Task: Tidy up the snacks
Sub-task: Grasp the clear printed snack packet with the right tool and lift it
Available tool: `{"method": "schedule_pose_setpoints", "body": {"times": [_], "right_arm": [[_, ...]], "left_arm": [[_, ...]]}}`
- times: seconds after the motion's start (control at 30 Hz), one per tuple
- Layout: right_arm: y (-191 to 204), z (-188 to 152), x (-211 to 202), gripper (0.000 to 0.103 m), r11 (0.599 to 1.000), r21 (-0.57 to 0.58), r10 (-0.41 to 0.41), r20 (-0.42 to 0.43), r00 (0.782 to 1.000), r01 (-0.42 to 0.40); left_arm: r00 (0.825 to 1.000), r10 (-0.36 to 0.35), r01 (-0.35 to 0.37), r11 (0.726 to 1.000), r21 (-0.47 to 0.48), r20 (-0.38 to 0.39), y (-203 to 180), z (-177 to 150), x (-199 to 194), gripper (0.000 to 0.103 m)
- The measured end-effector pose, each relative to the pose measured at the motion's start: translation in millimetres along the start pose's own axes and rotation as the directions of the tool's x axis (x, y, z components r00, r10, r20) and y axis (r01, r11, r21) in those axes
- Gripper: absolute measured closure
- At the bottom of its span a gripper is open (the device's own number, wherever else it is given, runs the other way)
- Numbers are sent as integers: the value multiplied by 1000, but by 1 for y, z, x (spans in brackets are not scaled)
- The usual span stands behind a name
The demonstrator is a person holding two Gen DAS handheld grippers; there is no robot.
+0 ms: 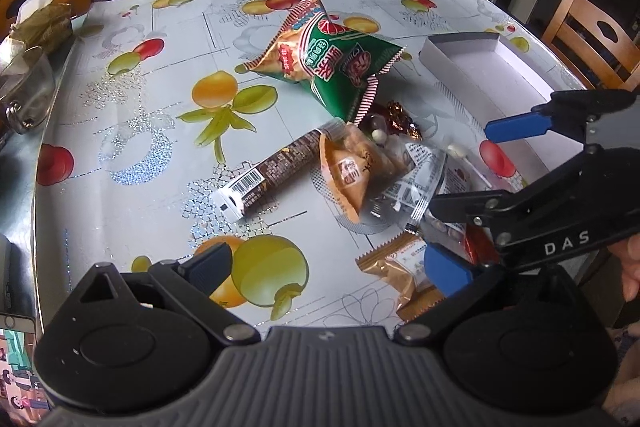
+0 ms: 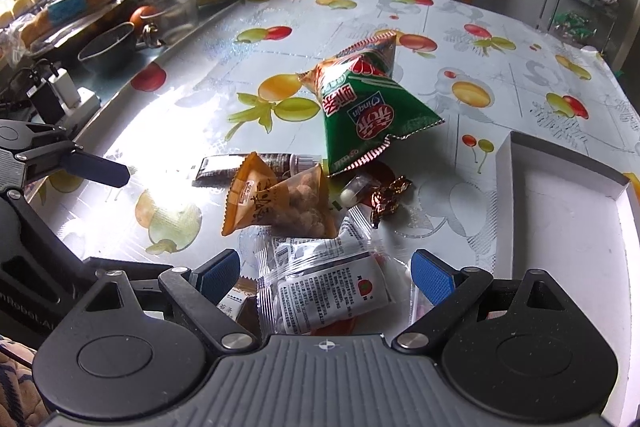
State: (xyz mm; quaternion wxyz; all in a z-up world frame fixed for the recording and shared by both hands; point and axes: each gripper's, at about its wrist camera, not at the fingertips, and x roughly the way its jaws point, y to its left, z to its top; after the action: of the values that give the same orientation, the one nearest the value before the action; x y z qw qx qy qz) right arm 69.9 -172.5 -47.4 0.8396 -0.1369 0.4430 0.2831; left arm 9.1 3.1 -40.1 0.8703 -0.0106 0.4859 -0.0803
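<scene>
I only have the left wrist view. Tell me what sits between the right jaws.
Observer: A clear packet with a white label lies between the right gripper's open jaws. It is not gripped.
Operator: Report what stands past the table's left edge.
Observer: A dark bowl sits on the cluttered side ledge, beside a glass jar.
</scene>
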Motion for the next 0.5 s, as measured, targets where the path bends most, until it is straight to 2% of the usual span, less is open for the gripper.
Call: {"method": "schedule_pose_setpoints", "body": {"times": [0.23,0.5], "right_arm": [[1,0,10,11,1000,-14,3,-24,1000,-3],[1,-3,24,15,999,-42,3,-58,998,-6]], "left_arm": [[1000,-22,22,1000,2,6,4,0,12,0],[998,-48,48,999,-3,-28,0,-9,23,0]]}}
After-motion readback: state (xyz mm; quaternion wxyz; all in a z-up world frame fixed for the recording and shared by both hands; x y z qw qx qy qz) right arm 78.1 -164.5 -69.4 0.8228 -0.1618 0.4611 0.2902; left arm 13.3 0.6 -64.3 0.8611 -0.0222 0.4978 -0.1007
